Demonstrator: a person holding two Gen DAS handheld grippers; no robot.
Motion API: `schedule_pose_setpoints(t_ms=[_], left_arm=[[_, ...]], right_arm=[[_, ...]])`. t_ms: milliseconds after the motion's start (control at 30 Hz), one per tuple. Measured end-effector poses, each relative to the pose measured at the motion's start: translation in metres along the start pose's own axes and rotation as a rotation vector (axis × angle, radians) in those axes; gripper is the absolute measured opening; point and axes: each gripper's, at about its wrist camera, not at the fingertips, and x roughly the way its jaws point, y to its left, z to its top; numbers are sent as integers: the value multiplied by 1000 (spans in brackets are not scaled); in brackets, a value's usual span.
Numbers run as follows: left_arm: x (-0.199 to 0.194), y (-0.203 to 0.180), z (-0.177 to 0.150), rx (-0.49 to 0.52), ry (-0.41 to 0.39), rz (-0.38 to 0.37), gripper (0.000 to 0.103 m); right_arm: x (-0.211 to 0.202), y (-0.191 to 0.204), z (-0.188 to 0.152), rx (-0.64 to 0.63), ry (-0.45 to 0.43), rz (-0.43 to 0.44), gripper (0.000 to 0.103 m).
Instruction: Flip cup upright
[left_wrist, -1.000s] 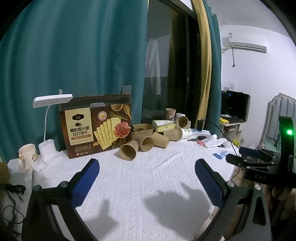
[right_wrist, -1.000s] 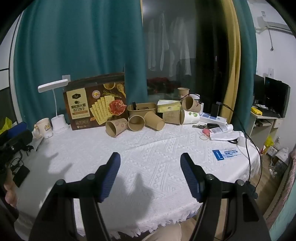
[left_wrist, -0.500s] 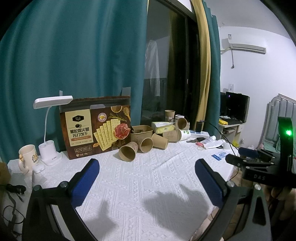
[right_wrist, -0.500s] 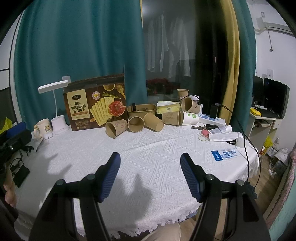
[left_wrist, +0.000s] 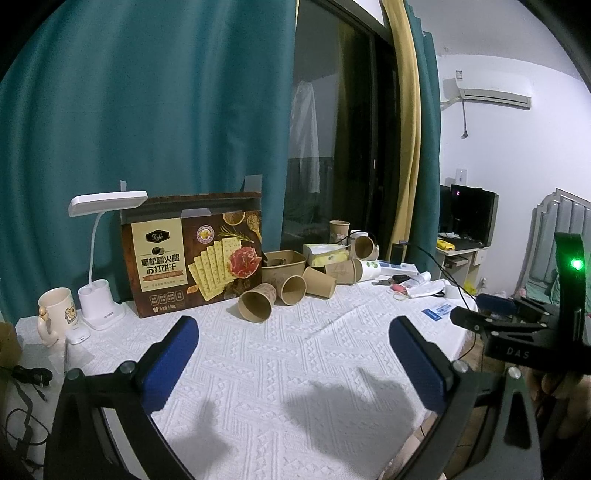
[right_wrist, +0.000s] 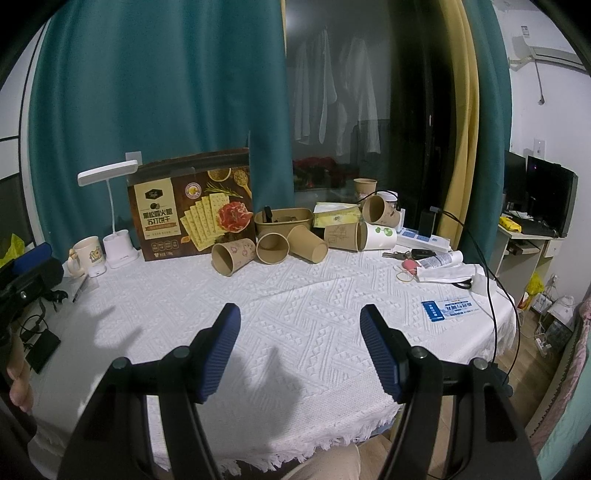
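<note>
Several brown paper cups lie on their sides at the far side of the white tablecloth. The nearest cup (left_wrist: 255, 304) (right_wrist: 232, 256) has its mouth toward me, with two more cups (left_wrist: 293, 290) (right_wrist: 307, 243) beside it. One cup (right_wrist: 364, 186) stands upright at the back. My left gripper (left_wrist: 293, 338) is open and empty above the near half of the table, well short of the cups. My right gripper (right_wrist: 300, 325) is open and empty, also short of them. The right gripper's body (left_wrist: 524, 332) shows at the right edge of the left wrist view.
A cracker box (left_wrist: 192, 258) (right_wrist: 190, 210) stands behind the cups. A white desk lamp (left_wrist: 99, 288), a mug (left_wrist: 55, 314), a brown bowl (right_wrist: 284, 219), a tissue pack (right_wrist: 336, 216), keys, a tube and a blue card (right_wrist: 448, 310) also sit on the table (right_wrist: 295, 295).
Both views have tilted up slightly, so the cups sit a little lower in the frame. Both grippers stay open and the cups have not moved.
</note>
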Motion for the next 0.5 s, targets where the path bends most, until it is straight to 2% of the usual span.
schedule_pose_setpoints(t_ms=[500], left_arm=[[-4,-4,6,1,-3,-3,103]], right_arm=[[-2,1,2,0,-1,-2,65]])
